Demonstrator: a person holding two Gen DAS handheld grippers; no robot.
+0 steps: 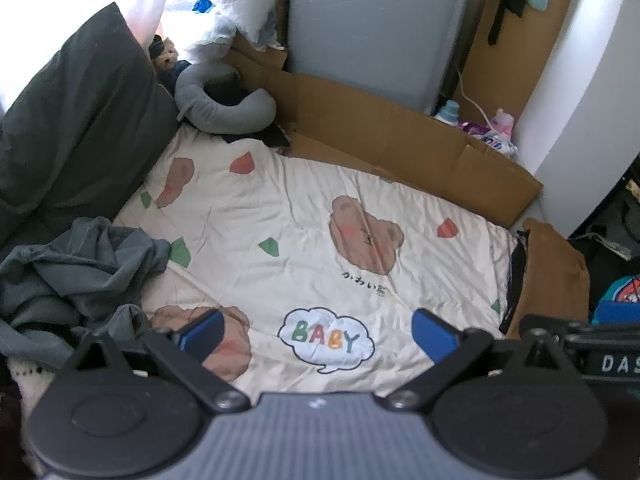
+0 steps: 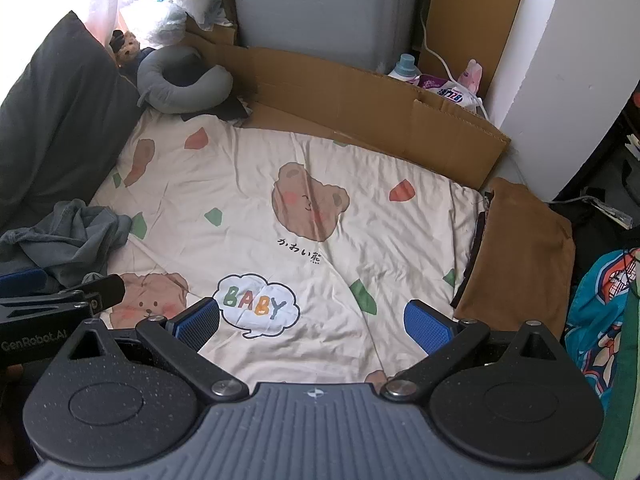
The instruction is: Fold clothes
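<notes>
Hovering wide-open, left claw [image 1: 318, 332] tilts toward bedsheet [image 1: 304, 208]

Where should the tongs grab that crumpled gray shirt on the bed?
Probably the loose edge of the gray shirt that spills onto the bear blanket. Come from above on the blanket side: that edge lies free there, while the far side is bunched against the dark pillow.

Home bedroom, lived-in: bed under cream bear-print sheet [image 2: 248, 184]; dark pillow [image 1: 76, 120]; grey neck pillow [image 1: 224, 108]; plush toy [image 2: 127, 49]; flattened cardboard [image 2: 360, 100]; detergent bottle [image 2: 404, 66]; rumpled grey clothing [image 1: 76, 268].
</notes>
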